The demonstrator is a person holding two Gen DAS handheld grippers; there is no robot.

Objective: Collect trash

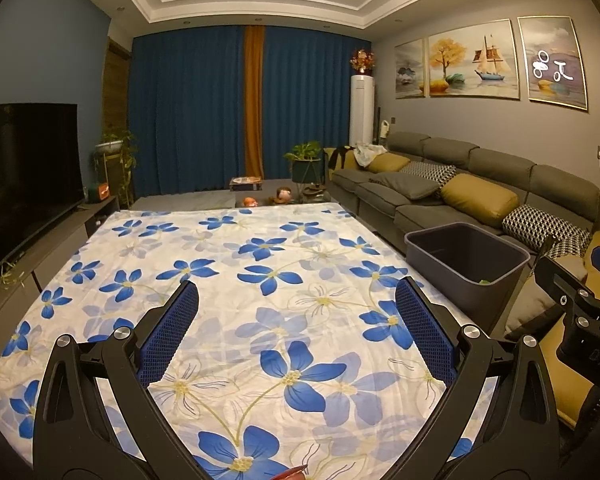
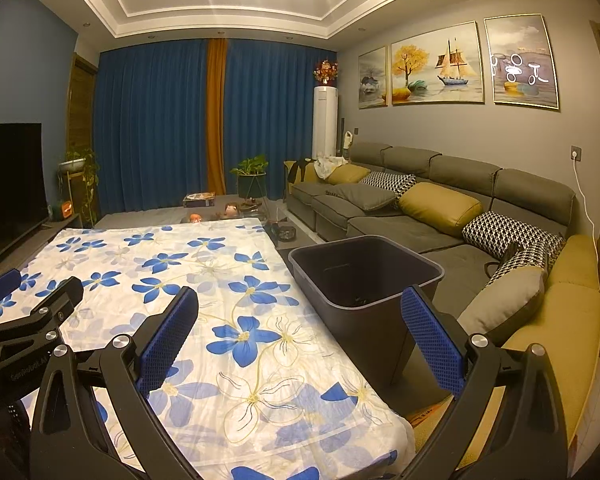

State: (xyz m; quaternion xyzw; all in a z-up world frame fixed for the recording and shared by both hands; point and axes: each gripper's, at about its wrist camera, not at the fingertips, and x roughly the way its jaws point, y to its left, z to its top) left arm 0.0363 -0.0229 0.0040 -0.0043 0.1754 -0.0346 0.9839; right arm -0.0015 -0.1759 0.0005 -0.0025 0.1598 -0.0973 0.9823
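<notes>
A dark grey bin [image 1: 466, 264] stands off the right edge of the table, beside the sofa; it also shows in the right wrist view [image 2: 364, 276]. Something small and green [image 1: 485, 281] lies at its bottom. My left gripper [image 1: 296, 312] is open and empty above the flowered tablecloth [image 1: 260, 264]. My right gripper [image 2: 300, 320] is open and empty over the table's right edge, close to the bin. A thin red-orange scrap [image 1: 294, 472] pokes in at the bottom edge of the left wrist view; I cannot tell what it is.
A long grey sofa [image 2: 420, 216] with yellow and patterned cushions runs along the right. A TV [image 1: 24, 168] on a low stand lines the left wall. Plants, small items and a low table [image 1: 260, 196] stand beyond the far edge, before blue curtains.
</notes>
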